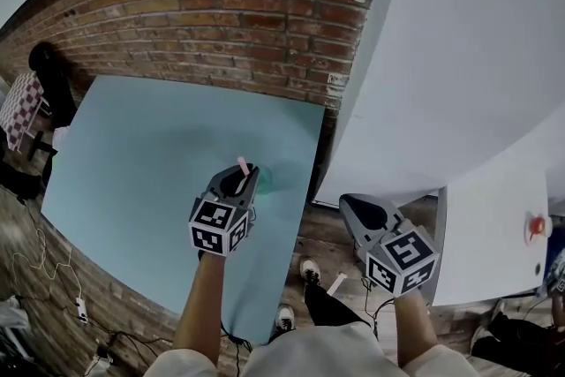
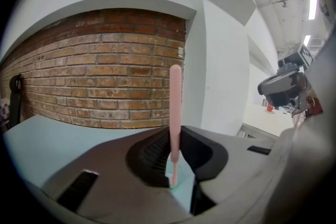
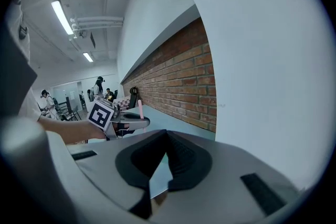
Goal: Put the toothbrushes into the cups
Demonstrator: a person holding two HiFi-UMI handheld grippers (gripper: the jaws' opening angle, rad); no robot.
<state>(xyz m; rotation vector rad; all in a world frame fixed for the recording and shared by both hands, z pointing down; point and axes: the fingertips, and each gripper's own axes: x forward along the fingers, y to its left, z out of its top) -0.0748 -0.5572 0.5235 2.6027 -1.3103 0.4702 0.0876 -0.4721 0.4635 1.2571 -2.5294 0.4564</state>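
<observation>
Left tool (image 2: 176, 152): clenched on the toothbrush (image 2: 175, 107); I see both jaws pressed against the pink stem from either side.
Toothbrush: pink and upright. Most of it rises above the left tool's jaws and a short end pokes out below them.
Cup (image 2: 174, 184): teal, directly under the left tool's jaws, in line with the lower end of the toothbrush. From my feeds I cannot tell whether that end is already inside the rim or just above it.
Cup from the head view: only a sliver of teal shows just beyond the left tool's tips, on their right side.
Tabletop (image 1: 150, 154): pale blue. The left tool hangs over its near right part, and most of the surface lies ahead of the tool and to its left.
Right tool (image 3: 167, 152): closed with nothing in it. Its jaw tips meet, and through the gap behind them I see only a wedge of the pale tabletop.
Right tool's place: off the tabletop's right edge, over the floor (image 1: 328, 225) and well apart from the left tool. The cup and toothbrush are to its left.
Wall (image 1: 221, 4): red brick, beyond the far edge of the tabletop, ahead of both tools.
Pillar (image 1: 441, 57): white, ahead of the right tool and to its right.
</observation>
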